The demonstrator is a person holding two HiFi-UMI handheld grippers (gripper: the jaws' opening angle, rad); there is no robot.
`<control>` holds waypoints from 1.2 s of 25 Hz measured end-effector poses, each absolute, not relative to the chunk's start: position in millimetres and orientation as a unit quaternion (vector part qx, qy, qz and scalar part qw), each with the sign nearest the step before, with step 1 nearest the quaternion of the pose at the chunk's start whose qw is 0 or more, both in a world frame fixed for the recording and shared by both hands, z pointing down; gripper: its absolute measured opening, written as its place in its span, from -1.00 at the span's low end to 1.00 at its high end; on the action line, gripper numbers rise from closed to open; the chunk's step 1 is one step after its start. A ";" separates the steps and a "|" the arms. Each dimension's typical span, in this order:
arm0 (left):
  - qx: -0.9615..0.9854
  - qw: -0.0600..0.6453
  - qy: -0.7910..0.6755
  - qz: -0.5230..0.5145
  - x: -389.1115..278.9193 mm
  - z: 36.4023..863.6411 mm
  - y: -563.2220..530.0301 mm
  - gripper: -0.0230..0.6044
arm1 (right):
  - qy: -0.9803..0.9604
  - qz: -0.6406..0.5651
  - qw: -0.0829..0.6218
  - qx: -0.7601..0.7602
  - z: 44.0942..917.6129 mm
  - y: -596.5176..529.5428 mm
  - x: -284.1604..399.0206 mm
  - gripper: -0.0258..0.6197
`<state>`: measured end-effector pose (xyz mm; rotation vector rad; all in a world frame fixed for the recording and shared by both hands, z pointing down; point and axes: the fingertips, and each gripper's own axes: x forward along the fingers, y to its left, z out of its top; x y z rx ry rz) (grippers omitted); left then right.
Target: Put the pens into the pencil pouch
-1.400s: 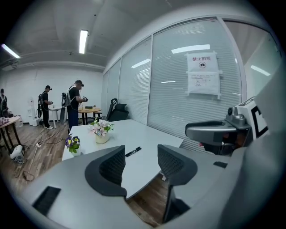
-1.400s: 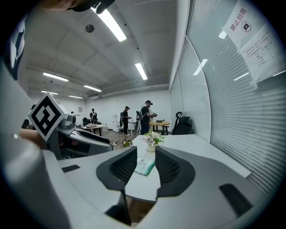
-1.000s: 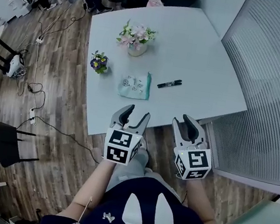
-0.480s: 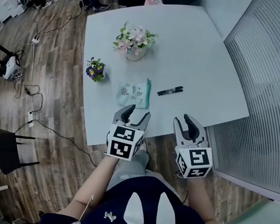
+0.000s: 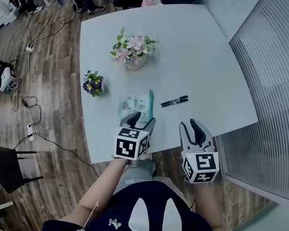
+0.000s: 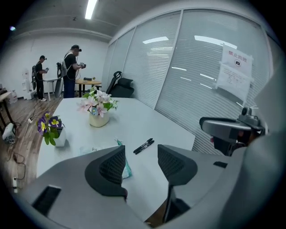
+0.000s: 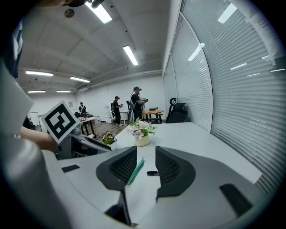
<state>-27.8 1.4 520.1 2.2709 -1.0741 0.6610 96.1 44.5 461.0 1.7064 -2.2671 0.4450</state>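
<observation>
Both grippers are empty at the near edge of the table [image 5: 208,57]. Your left gripper [image 5: 140,118] has its jaws apart just short of the teal pencil pouch [image 5: 135,104], and your right gripper [image 5: 193,126] is spread the same way. The two black pens [image 5: 174,101] lie side by side just right of the pouch, not touching it. Bring the right gripper across one barrel at its middle. Pin the pouch with the left so it can't slide. Check the zip first; whether it's open isn't clear.
</observation>
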 end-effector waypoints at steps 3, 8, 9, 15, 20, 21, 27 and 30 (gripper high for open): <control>0.837 0.291 -0.393 0.246 -25.1 531.7 -6.3 -0.23 | -0.778 0.160 0.142 0.591 468.3 38.6 96.6 -0.56; 0.833 0.296 -0.385 0.263 -22.2 548.9 -17.5 -0.23 | -0.769 0.171 0.151 0.597 479.4 31.1 101.3 -0.55; 0.832 0.299 -0.384 0.266 -21.7 553.2 -19.7 -0.23 | -0.768 0.174 0.152 0.597 481.4 29.4 102.3 -0.55; 0.817 0.314 -0.394 0.281 -18.9 574.6 -30.7 -0.23 | -0.767 0.187 0.162 0.593 493.1 20.4 106.6 -0.55; 0.799 0.332 -0.405 0.295 -16.3 591.6 -38.7 -0.23 | -0.773 0.203 0.176 0.574 503.5 10.1 100.8 -0.54; 0.795 0.336 -0.407 0.298 -16.2 595.3 -40.5 -0.23 | -0.775 0.207 0.180 0.569 506.0 7.6 99.5 -0.54; 0.773 0.362 -0.413 0.316 -15.3 621.5 -51.6 -0.26 | -0.797 0.215 0.203 0.527 519.5 -6.1 90.0 -0.54; 0.762 0.372 -0.419 0.324 -15.8 631.8 -57.6 -0.29 | -0.803 0.220 0.209 0.513 522.3 -9.0 86.4 -0.53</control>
